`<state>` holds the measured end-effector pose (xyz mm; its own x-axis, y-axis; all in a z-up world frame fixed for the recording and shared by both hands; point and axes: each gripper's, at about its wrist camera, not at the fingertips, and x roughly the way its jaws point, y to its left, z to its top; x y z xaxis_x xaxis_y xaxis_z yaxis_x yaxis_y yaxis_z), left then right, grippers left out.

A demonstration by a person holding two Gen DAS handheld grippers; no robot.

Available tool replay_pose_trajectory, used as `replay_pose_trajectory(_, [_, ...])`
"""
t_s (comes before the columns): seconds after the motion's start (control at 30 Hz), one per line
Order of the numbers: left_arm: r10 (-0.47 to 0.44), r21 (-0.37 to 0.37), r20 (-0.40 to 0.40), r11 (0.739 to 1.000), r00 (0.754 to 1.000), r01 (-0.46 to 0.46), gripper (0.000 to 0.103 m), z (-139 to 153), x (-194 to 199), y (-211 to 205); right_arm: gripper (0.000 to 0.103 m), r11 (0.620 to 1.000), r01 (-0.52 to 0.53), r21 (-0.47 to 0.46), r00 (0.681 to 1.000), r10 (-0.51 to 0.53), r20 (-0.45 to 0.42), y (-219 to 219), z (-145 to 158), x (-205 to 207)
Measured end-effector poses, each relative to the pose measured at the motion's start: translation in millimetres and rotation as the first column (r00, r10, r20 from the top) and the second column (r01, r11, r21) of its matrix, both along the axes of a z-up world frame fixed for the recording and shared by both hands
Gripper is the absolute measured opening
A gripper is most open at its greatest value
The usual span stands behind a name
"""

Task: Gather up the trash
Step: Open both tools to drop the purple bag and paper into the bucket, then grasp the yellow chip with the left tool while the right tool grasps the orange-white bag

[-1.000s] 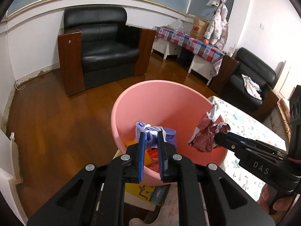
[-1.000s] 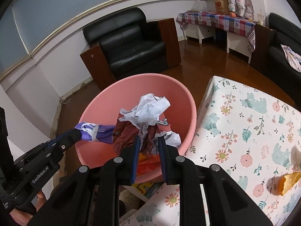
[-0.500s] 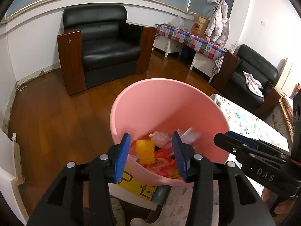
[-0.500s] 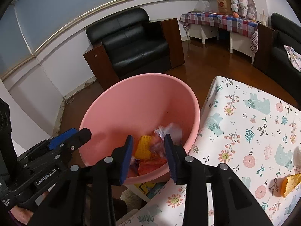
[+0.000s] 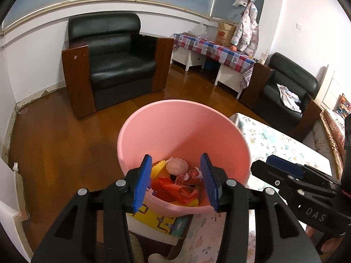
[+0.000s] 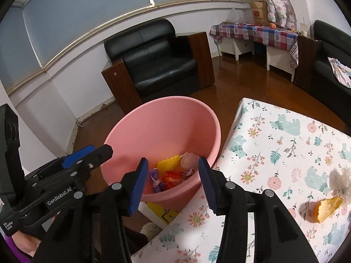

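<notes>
A pink plastic bin (image 5: 182, 131) (image 6: 162, 127) stands beside the table's left edge, with several pieces of trash in its bottom: a yellow sponge (image 6: 170, 161), a pale pink wad (image 5: 176, 165), red wrappers (image 5: 171, 189) and a purple wrapper (image 6: 156, 178). My left gripper (image 5: 175, 183) hangs open over the bin's near rim, nothing between its blue pads. My right gripper (image 6: 173, 182) is above the bin and table edge, its jaws opening and empty. An orange peel (image 6: 326, 209) and a white fluffy scrap (image 6: 340, 178) lie on the floral tablecloth (image 6: 274, 153).
A black armchair (image 5: 114, 61) stands behind the bin on the wood floor. A checked-cloth side table (image 5: 215, 50) and a second black armchair (image 5: 285, 87) are farther back. A yellow picture book (image 5: 158, 221) lies under the bin.
Both grippers opened and dropped their trash into the bin: the left let go of the purple wrapper, the right of the maroon-and-white crumple. The right gripper drew back a little.
</notes>
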<state>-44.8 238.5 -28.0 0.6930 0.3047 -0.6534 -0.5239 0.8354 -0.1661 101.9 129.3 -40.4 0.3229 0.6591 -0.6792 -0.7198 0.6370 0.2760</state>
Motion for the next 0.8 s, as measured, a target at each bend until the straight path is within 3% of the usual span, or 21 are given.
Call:
replay_pose_trajectory(0.57, [-0.092,-0.057,0.106,0.993,0.990,0.098,0.047,22,-4,-25,0.050,0.998,0.046,0.047,0.998,-0.048,0.041,-55,25,-29])
replay_pose_trajectory(0.67, [-0.115,-0.059,0.106,0.991,0.988,0.122,0.056,24,3,-35,0.050,0.997,0.067,0.049,0.997,-0.069,0.036,-73,25,-30])
replay_pose_trajectory(0.8, [-0.157,-0.049,0.088,0.986,0.984,0.162,0.057,23,13,-51,0.050,0.993,0.111,0.043,0.993,-0.113,0.043,-102,24,-32])
